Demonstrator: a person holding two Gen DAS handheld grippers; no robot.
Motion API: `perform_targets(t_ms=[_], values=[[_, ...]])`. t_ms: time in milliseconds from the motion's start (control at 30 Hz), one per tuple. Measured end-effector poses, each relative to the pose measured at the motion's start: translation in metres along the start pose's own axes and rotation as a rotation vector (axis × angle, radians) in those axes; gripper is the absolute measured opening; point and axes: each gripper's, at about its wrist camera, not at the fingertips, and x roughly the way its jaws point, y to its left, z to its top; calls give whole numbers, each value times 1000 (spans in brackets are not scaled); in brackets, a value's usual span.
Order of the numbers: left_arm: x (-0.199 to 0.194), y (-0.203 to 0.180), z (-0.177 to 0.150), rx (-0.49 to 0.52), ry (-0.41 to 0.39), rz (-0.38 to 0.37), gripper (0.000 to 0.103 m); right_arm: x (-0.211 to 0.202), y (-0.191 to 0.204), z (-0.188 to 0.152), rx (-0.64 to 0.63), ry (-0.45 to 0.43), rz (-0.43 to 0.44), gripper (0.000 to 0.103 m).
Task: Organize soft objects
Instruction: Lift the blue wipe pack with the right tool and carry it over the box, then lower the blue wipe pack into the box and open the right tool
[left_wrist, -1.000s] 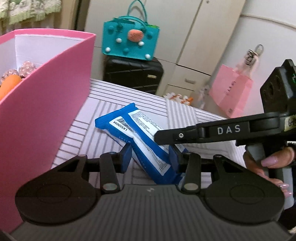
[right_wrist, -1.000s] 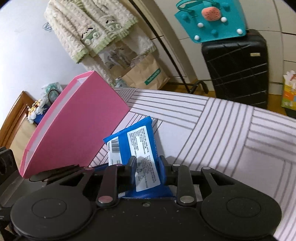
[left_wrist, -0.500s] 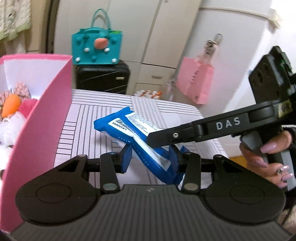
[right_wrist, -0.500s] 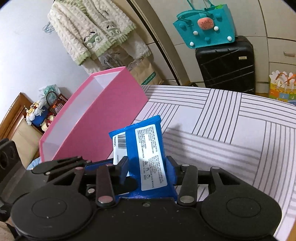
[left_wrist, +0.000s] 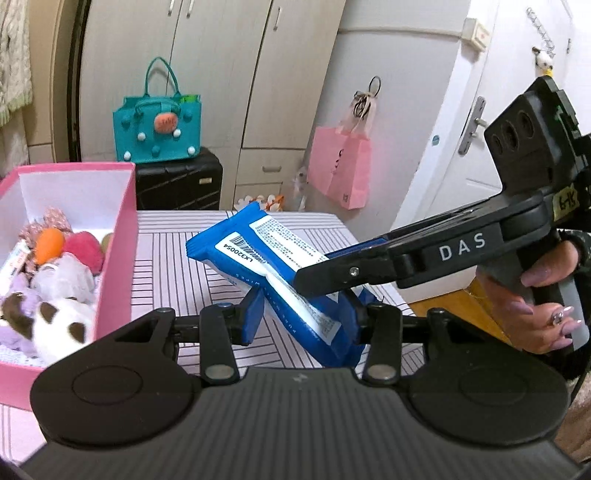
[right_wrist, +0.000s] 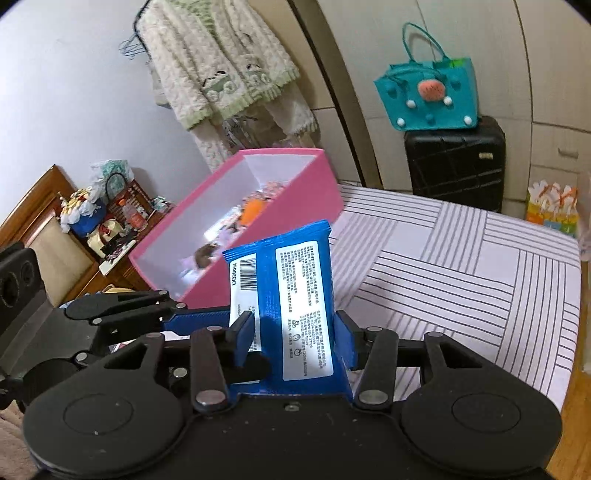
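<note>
A blue wet-wipes pack (left_wrist: 280, 269) with a white label is held up above the striped table, tilted. My left gripper (left_wrist: 304, 315) is shut on its near end. My right gripper (right_wrist: 295, 332) is shut on the same pack (right_wrist: 291, 295) and comes in from the right in the left wrist view (left_wrist: 369, 269). The pink box (left_wrist: 123, 236) stands to the left and holds soft toys: an orange one (left_wrist: 50, 240), a pink one (left_wrist: 85, 247) and a white-and-brown plush (left_wrist: 59, 317). The box also shows in the right wrist view (right_wrist: 303, 199).
The striped tablecloth (right_wrist: 461, 266) runs to a right edge with wooden floor beyond. Behind the table stand a black suitcase (left_wrist: 177, 181) with a teal bag (left_wrist: 159, 125) on it, and a pink paper bag (left_wrist: 340, 166) hangs by the door.
Both grippers have lifted the wipes pack off the table and raised it. The view now looks down into the pink box, showing the toys inside.
</note>
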Motion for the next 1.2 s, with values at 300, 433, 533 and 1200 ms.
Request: perform_targets(t_ms=[300,433,533,1200], values=[[-57,6,-3,20,-58,-9,43,-16,61,4,-101,-34,-1,54],[-81,15,-1,40,-87,6,43,-16,87,13,-149,-61,11,54],[-100,25,4,69,-125,22,43,-10,105,25,-170,-82,21,54],[-110,139,52,16,-201,144,43,90,128,115,-115,-88,64,43]])
